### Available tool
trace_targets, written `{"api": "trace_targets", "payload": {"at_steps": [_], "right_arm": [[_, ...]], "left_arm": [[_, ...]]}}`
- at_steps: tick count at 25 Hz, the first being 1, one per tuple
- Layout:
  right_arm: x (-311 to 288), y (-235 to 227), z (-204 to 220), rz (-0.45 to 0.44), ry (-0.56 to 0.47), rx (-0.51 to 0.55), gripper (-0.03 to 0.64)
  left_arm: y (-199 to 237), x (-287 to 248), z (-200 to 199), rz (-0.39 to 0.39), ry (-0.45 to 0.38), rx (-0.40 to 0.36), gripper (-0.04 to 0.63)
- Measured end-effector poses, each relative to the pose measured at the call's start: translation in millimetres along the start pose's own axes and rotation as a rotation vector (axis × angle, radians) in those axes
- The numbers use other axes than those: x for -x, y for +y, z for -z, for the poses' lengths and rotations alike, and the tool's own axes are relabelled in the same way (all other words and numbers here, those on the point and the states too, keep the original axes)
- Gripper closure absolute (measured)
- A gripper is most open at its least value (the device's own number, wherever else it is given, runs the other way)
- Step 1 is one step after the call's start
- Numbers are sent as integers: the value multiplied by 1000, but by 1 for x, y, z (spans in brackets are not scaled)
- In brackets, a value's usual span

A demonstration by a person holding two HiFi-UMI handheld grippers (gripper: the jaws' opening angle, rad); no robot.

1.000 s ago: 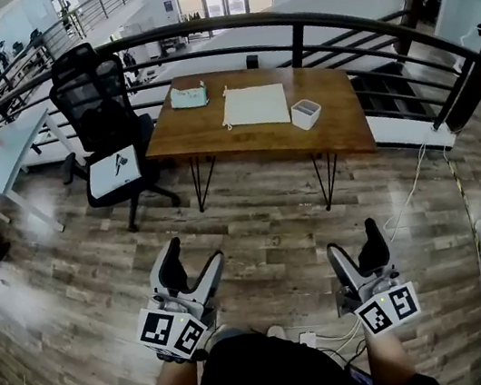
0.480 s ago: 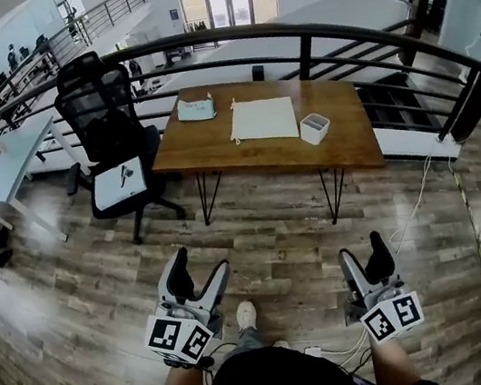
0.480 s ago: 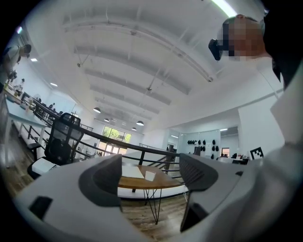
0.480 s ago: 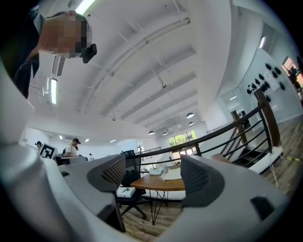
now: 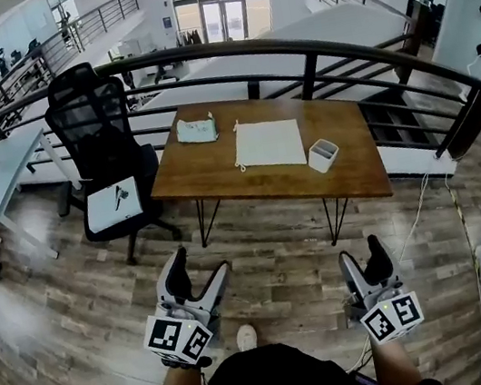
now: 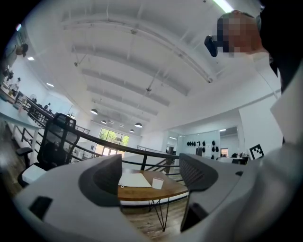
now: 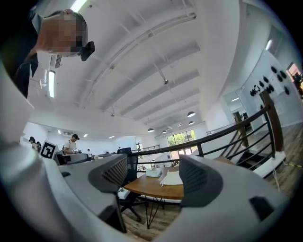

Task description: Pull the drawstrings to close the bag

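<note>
Two grippers are held low over the wood-plank floor point(image 5: 277, 245), both well apart from the tabletop.

Left gripper point(image 5: 197, 270): jaws wide apart, nothing between them.

Right gripper point(image 5: 362, 255): jaws apart but narrower; they have just been closing, with nothing between them.

Cream flat cloth drawstring bag point(image 5: 269, 143) lies mid-way along the brown wooden tabletop point(image 5: 209, 172), untouched.

Small white square cup point(image 5: 323, 155) sits just right of the bag, and a pale teal pouch point(image 5: 196, 129) sits to its left.

Black mesh office chair point(image 5: 94, 120) stands by the tabletop's left end.
</note>
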State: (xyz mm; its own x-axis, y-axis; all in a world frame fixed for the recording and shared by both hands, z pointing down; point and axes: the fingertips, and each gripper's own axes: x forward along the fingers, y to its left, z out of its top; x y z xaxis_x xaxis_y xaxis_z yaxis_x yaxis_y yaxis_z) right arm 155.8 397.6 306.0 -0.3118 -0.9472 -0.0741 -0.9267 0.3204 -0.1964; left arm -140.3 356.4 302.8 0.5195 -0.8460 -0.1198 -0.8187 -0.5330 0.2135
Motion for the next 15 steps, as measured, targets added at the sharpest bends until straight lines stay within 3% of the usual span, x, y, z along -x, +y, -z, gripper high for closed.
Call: {"api": "trace_targets", "payload": {"at_steps": [15], "right_arm": [[-129, 12, -1, 27, -3, 99, 308]], "left_arm": [[101, -72, -1, 61, 25, 27, 227]]}}
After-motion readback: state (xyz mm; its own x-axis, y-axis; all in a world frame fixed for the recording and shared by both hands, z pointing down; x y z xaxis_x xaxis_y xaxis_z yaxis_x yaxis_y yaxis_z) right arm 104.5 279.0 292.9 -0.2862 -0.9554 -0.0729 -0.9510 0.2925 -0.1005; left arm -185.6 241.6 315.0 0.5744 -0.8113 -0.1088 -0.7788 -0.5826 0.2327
